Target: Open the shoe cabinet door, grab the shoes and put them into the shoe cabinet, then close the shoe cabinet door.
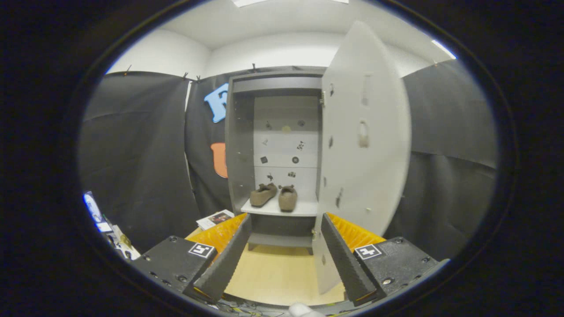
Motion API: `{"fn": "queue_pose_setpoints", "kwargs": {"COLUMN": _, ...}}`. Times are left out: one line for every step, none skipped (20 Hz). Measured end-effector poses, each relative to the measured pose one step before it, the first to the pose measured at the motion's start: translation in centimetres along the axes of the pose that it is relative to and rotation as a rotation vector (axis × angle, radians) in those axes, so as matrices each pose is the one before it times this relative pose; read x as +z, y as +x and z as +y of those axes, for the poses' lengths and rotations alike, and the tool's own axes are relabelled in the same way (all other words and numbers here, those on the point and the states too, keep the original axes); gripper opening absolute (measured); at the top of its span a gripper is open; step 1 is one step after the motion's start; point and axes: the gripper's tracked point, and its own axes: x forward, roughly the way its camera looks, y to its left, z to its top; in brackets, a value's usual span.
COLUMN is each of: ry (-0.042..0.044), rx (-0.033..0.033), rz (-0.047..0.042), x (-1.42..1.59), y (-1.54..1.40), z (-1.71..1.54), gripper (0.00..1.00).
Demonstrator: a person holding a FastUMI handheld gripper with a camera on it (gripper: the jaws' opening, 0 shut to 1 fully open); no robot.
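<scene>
Both shoes [274, 196] sit on the shoe cabinet [240, 145] shelf, well beyond the gripper [285, 222] — fingers spread, holding nothing — so closing remains: next move likely means pushing the open door [370, 176] shut.

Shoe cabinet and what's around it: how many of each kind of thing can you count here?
Shoes: 2, on the shelf
Cabinet: 1
Cabinet door: 1, swung open
Claw: 1, fingers apart, holding nothing
Booklet on the floor: 1
Total: 6
</scene>
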Motion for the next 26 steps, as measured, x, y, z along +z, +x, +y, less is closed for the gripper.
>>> {"fn": "queue_pose_setpoints", "kwargs": {"ry": 0.0041, "rx": -0.01927, "rz": 0.00284, "x": -0.269, "y": -1.525, "z": -1.719, "gripper": 1.0}}
{"fn": "queue_pose_setpoints", "kwargs": {"ry": 0.00597, "rx": -0.03446, "rz": 0.00308, "x": -0.399, "y": -1.436, "z": -2.423, "gripper": 1.0}}
{"fn": "queue_pose_setpoints", "kwargs": {"ry": 0.00674, "rx": -0.03818, "rz": -0.00061, "x": -0.281, "y": -0.695, "z": -2.579, "gripper": 1.0}}
{"fn": "queue_pose_setpoints", "kwargs": {"ry": 0.00552, "rx": -0.0343, "rz": 0.00484, "x": -0.237, "y": -0.363, "z": -2.472, "gripper": 1.0}}
{"fn": "queue_pose_setpoints", "kwargs": {"ry": 0.01394, "rx": -0.02394, "rz": -0.00343, "x": -0.059, "y": -0.177, "z": -2.396, "gripper": 1.0}}
{"fn": "queue_pose_setpoints", "kwargs": {"ry": 0.0199, "rx": -0.00969, "rz": -0.00267, "x": 0.381, "y": 0.349, "z": -2.138, "gripper": 1.0}}
{"fn": "queue_pose_setpoints", "kwargs": {"ry": 0.01532, "rx": -0.00917, "rz": -0.00141, "x": 0.035, "y": 1.246, "z": -2.023, "gripper": 1.0}}
{"fn": "queue_pose_setpoints", "kwargs": {"ry": 0.00647, "rx": -0.01772, "rz": 0.00999, "x": -0.113, "y": 1.079, "z": -1.992, "gripper": 1.0}}
{"fn": "queue_pose_setpoints", "kwargs": {"ry": 0.00543, "rx": 0.00498, "rz": 0.00581, "x": -0.063, "y": 1.255, "z": -1.185, "gripper": 1.0}}
{"fn": "queue_pose_setpoints", "kwargs": {"ry": 0.00418, "rx": 0.00356, "rz": -0.00449, "x": 0.217, "y": 1.51, "z": -1.259, "gripper": 1.0}}
{"fn": "queue_pose_setpoints", "kwargs": {"ry": -0.00124, "rx": 0.01097, "rz": 0.00177, "x": 0.272, "y": 1.371, "z": -0.744, "gripper": 1.0}}
{"fn": "queue_pose_setpoints", "kwargs": {"ry": -0.00064, "rx": 0.02424, "rz": -0.00234, "x": -0.173, "y": 1.387, "z": -0.409, "gripper": 1.0}}
{"fn": "queue_pose_setpoints", "kwargs": {"ry": -0.00372, "rx": 0.02201, "rz": -0.00208, "x": 0.111, "y": 1.079, "z": -0.221, "gripper": 0.99}}
{"fn": "queue_pose_setpoints", "kwargs": {"ry": -0.00508, "rx": 0.03193, "rz": 0.00434, "x": 0.152, "y": 1.38, "z": -0.029, "gripper": 0.99}}
{"fn": "queue_pose_setpoints", "kwargs": {"ry": 0.00051, "rx": 0.03196, "rz": -0.00077, "x": 0.142, "y": 1.049, "z": 0.33, "gripper": 0.99}}
{"fn": "queue_pose_setpoints", "kwargs": {"ry": -0.00799, "rx": 0.03478, "rz": 0.00876, "x": 0.052, "y": 1.188, "z": 0.447, "gripper": 0.99}}
{"fn": "queue_pose_setpoints", "kwargs": {"ry": -0.00823, "rx": 0.02685, "rz": 0.00652, "x": 0.005, "y": 0.88, "z": 0.338, "gripper": 0.99}}
{"fn": "queue_pose_setpoints", "kwargs": {"ry": -0.0067, "rx": 0.02553, "rz": 0.00363, "x": -0.029, "y": 0.586, "z": 0.527, "gripper": 0.99}}
{"fn": "queue_pose_setpoints", "kwargs": {"ry": -0.00623, "rx": 0.03292, "rz": 0.00565, "x": -0.031, "y": 0.38, "z": 0.957, "gripper": 0.99}}
{"fn": "queue_pose_setpoints", "kwargs": {"ry": -0.01028, "rx": 0.01944, "rz": 0.01646, "x": -0.344, "y": 0.431, "z": 0.972, "gripper": 0.99}}
{"fn": "queue_pose_setpoints", "kwargs": {"ry": -0.01737, "rx": -0.00803, "rz": 0.00345, "x": -0.152, "y": -0.202, "z": 0.0, "gripper": 0.98}}
{"fn": "queue_pose_setpoints", "kwargs": {"ry": -0.00969, "rx": -0.01311, "rz": -0.00357, "x": 0.34, "y": 0.007, "z": 0.289, "gripper": 0.97}}
{"fn": "queue_pose_setpoints", "kwargs": {"ry": -0.00388, "rx": -0.00634, "rz": 0.00261, "x": -0.205, "y": -0.136, "z": 0.381, "gripper": 0.95}}
{"fn": "queue_pose_setpoints", "kwargs": {"ry": -0.00292, "rx": -0.00124, "rz": -0.0033, "x": 0.081, "y": 0.016, "z": 0.646, "gripper": 0.95}}
{"fn": "queue_pose_setpoints", "kwargs": {"ry": 0.00253, "rx": 0.00001, "rz": 0.00797, "x": -0.208, "y": 0.006, "z": 0.886, "gripper": 0.95}}
{"fn": "queue_pose_setpoints", "kwargs": {"ry": 0.00762, "rx": -0.00337, "rz": 0.00244, "x": -0.04, "y": 0.046, "z": 0.903, "gripper": 0.95}}
